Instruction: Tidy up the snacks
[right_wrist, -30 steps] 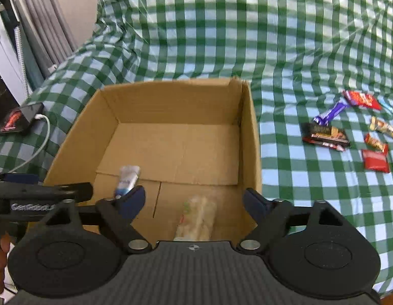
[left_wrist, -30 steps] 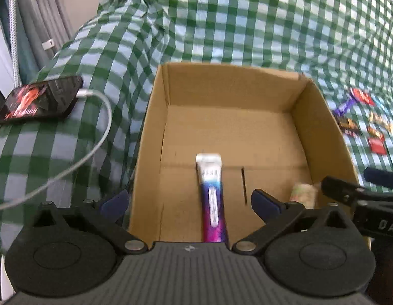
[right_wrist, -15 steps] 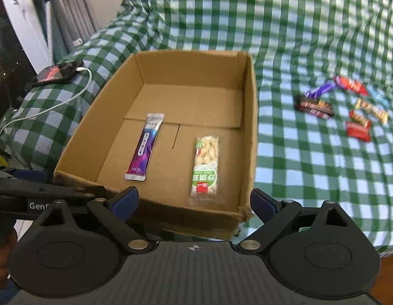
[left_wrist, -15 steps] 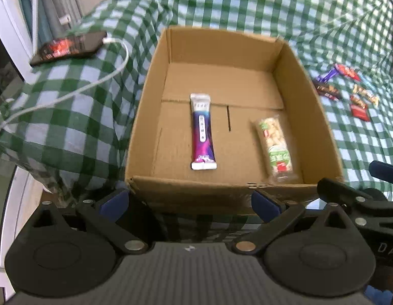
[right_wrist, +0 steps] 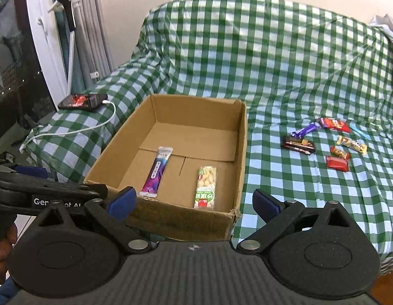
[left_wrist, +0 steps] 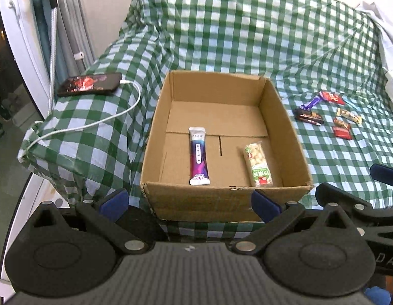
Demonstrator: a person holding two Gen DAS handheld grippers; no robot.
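Observation:
An open cardboard box (left_wrist: 222,200) (right_wrist: 196,109) stands on the green checked cloth. On its floor lie a purple snack stick (left_wrist: 199,156) (right_wrist: 157,172) and, to its right, a peanut bar (left_wrist: 257,165) (right_wrist: 206,186), side by side and apart. Several wrapped snacks (left_wrist: 323,117) (right_wrist: 323,142) lie loose on the cloth to the right of the box. My left gripper (left_wrist: 189,203) hangs open and empty in front of the box's near wall. My right gripper (right_wrist: 194,202) is beside it at the near right corner; its jaws are opening with nothing between them.
A phone (left_wrist: 89,84) (right_wrist: 82,101) lies on the cloth left of the box, with a white cable (left_wrist: 100,122) trailing to the cloth's left edge. A window frame and a metal pole (left_wrist: 53,45) stand at the far left. The cloth rises into a backrest behind the box.
Both grippers have drawn back and upward out of the box. The two bars stay on its floor, and the whole box has come into view.

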